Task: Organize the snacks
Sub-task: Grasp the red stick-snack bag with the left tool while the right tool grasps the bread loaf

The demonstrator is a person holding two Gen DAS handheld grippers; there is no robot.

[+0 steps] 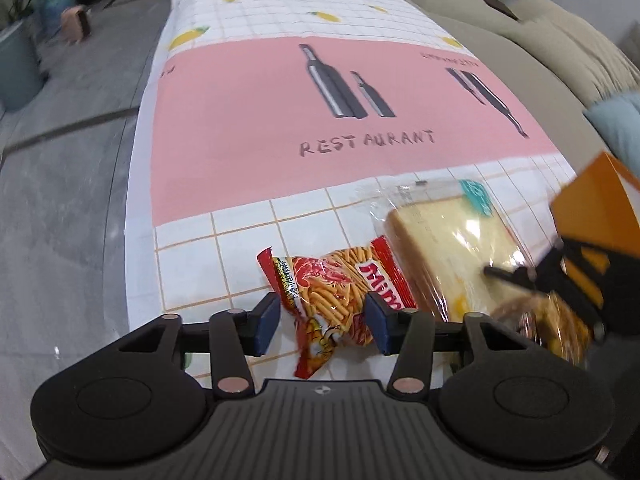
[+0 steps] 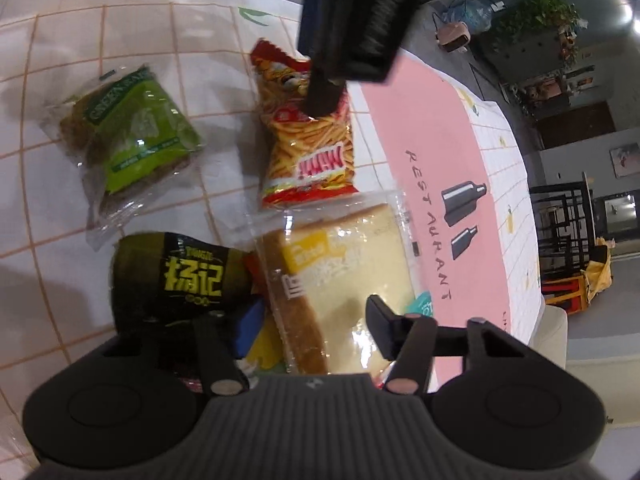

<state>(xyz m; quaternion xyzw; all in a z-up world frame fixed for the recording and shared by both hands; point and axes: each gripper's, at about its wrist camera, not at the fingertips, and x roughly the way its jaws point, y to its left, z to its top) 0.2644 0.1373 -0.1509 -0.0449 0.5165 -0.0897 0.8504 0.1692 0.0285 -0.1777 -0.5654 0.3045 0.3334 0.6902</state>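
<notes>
A red and orange bag of snack sticks (image 1: 340, 292) lies on the tablecloth, between the blue pads of my open left gripper (image 1: 322, 322), which straddles its near end. It also shows in the right wrist view (image 2: 310, 148), with the left gripper (image 2: 328, 96) coming down on it from above. A clear packet of sliced bread (image 2: 344, 280) lies beside it, also seen in the left wrist view (image 1: 452, 240). My right gripper (image 2: 316, 326) is open above the bread packet. A black packet (image 2: 180, 276) and a green wrapped cake (image 2: 132, 136) lie to the left.
The table carries a pink and white tiled cloth (image 1: 260, 120) printed with bottles and "RESTAURANT". A beige sofa (image 1: 540, 40) runs along its right side. My right gripper's orange body (image 1: 592, 236) hangs over the bread. Grey floor (image 1: 60, 160) lies to the left.
</notes>
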